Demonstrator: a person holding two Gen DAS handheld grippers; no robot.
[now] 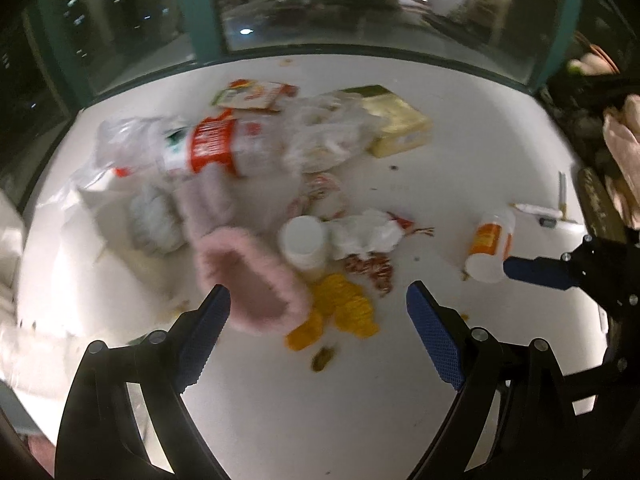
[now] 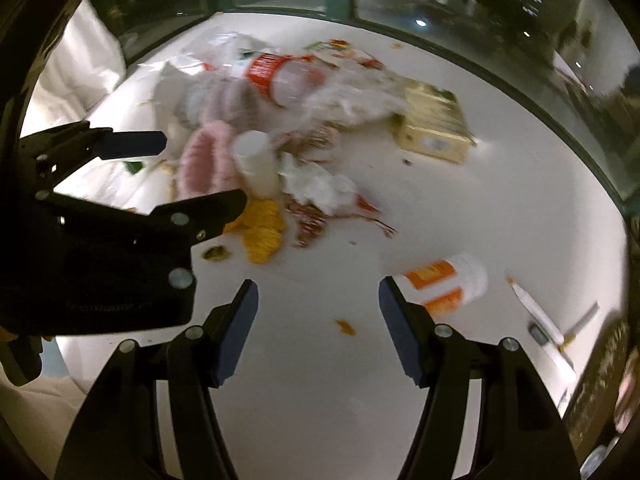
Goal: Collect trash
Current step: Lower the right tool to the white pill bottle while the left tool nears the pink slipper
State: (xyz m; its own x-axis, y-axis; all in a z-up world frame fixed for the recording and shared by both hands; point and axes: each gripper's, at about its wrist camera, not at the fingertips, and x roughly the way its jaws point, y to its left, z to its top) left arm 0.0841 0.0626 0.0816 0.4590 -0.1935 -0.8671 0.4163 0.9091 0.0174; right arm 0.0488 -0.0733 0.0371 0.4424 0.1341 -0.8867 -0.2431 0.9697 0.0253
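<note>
- Two tools hang over the white tabletop [image 1: 460, 168], and neither holds anything: the left tool [image 1: 318, 328] stands wide, the right tool [image 2: 318, 328] is parted more narrowly, with bare surface between its pads.
- Nearest the left tool, at lower centre of its view, lies a pink fuzzy slipper [image 1: 252, 280], just beside the left pad. It looks soft and light, so it should squash under a pinch; the rolled rim seems the best hold. Whether it counts as trash I cannot tell.
- Just right of it is a heap of yellow peel or chips [image 1: 340, 312]. Loose and crumbly by the look of it, so it will likely scatter unless scooped or pinched in small lots.
- An orange-and-white pill bottle [image 2: 448, 288] lies on its side at lower right of the right wrist view, close to the right pad. It is stiff, smooth and round, so it may roll; a grip across the body is my pick.
- At mid frame, a white capped bottle [image 1: 303, 242] stands beside crumpled white tissue [image 1: 368, 234]. The tissue is soft and will compress anywhere.
- Farther up, a clear plastic bottle with a red label [image 1: 216, 148] lies among thin plastic bags [image 1: 332, 132]: light, slippery, crinkly stuff, best gathered by a bunched fold.
- Farthest, at upper right of the pile, sits a yellow carton [image 1: 400, 124], rigid and boxy, so take it across its narrow sides.
</note>
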